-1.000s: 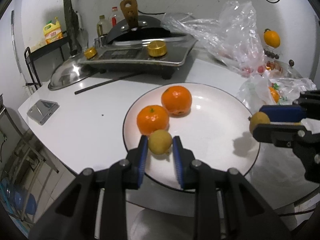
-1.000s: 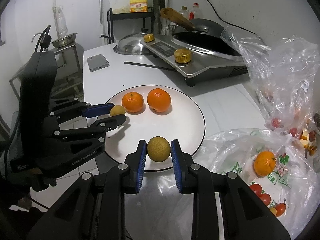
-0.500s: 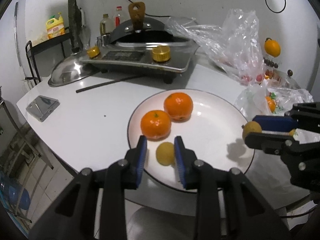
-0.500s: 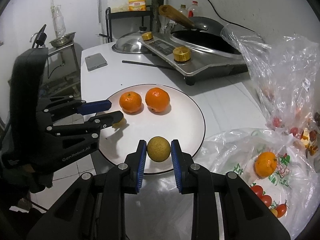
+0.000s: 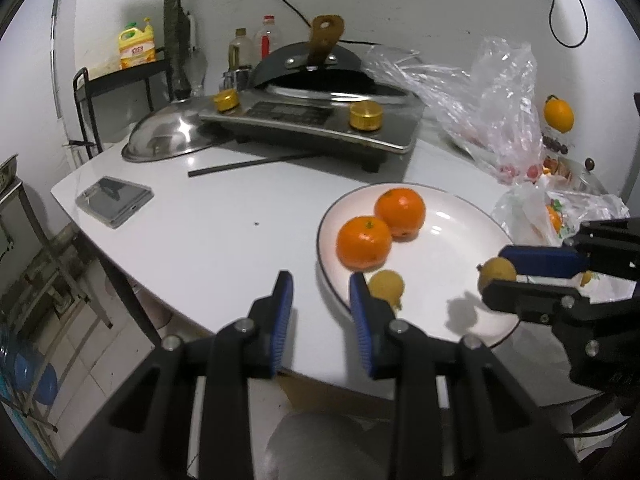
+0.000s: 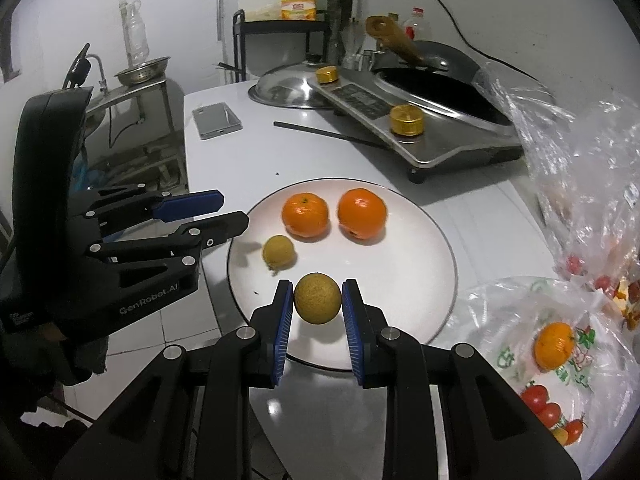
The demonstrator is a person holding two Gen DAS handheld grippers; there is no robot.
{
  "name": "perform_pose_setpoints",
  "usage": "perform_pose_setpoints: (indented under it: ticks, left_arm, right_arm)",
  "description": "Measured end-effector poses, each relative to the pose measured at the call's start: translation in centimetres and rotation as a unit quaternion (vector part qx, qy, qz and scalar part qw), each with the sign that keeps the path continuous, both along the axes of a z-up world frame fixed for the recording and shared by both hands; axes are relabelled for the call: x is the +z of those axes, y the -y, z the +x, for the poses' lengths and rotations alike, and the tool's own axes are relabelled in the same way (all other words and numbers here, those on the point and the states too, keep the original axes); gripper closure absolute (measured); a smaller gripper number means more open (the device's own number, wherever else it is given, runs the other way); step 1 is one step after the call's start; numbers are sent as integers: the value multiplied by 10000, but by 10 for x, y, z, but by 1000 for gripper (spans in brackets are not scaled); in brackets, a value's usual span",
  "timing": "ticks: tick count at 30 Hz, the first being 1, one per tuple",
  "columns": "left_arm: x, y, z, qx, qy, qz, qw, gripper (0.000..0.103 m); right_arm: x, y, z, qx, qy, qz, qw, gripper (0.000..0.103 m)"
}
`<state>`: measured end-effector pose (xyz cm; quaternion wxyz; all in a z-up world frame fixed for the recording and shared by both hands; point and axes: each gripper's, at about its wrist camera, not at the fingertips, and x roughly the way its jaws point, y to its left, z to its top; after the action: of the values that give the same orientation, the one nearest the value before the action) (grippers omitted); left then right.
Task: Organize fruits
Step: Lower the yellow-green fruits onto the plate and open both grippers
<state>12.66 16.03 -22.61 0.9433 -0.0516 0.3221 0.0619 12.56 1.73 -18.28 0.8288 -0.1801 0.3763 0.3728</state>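
A white plate [image 5: 440,240] [image 6: 400,272] carries two oranges [image 5: 363,243] [image 6: 362,213] and a small yellow fruit [image 5: 386,286] [image 6: 279,252] near its front-left rim. My left gripper [image 5: 320,280] [image 6: 232,210] hangs over the table just left of the plate. It is open, nothing sits between its blue pads, and the small fruit lies beside its right finger. My right gripper [image 6: 317,292] [image 5: 494,274] is shut on a round brownish-yellow fruit [image 6: 318,298] [image 5: 498,272], held above the plate's near edge.
An induction cooker with a wok [image 5: 312,120], a steel lid [image 5: 168,136], a black chopstick [image 5: 248,164] and a phone [image 5: 114,200] lie on the far half of the table. Plastic bags with an orange [image 6: 554,344] and tomatoes lie to the right. The table edge runs just left of the plate.
The left gripper let go of the small yellow fruit, which now rests on the plate, then drew back to the left. The right gripper carried its fruit slightly further over the plate.
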Motion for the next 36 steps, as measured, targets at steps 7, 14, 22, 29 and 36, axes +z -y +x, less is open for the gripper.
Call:
perform_pose_setpoints:
  ticks: [7, 14, 22, 29, 36]
  left_arm:
    - [-5, -11, -4, 4, -21, -106, 9999, 70]
    - [-11, -21, -5, 56, -13, -266, 9996, 51]
    - [-11, -25, -7, 85, 28, -299, 9995, 51]
    - [-9, -24, -10, 94, 49, -288, 9995, 51]
    - [-2, -20, -16, 94, 109, -231, 9996, 51]
  right_arm:
    - [-9, -18, 0, 103, -109, -27, 9999, 76]
    - [-24, -33, 4, 127, -305, -100, 9994, 76]
    - [-32, -41, 7, 119, -412, -123, 9990, 76]
    - [-31, -41, 8, 76, -438, -145, 9989, 76]
    - [-25, -36, 5, 33, -376, -112, 9992, 75]
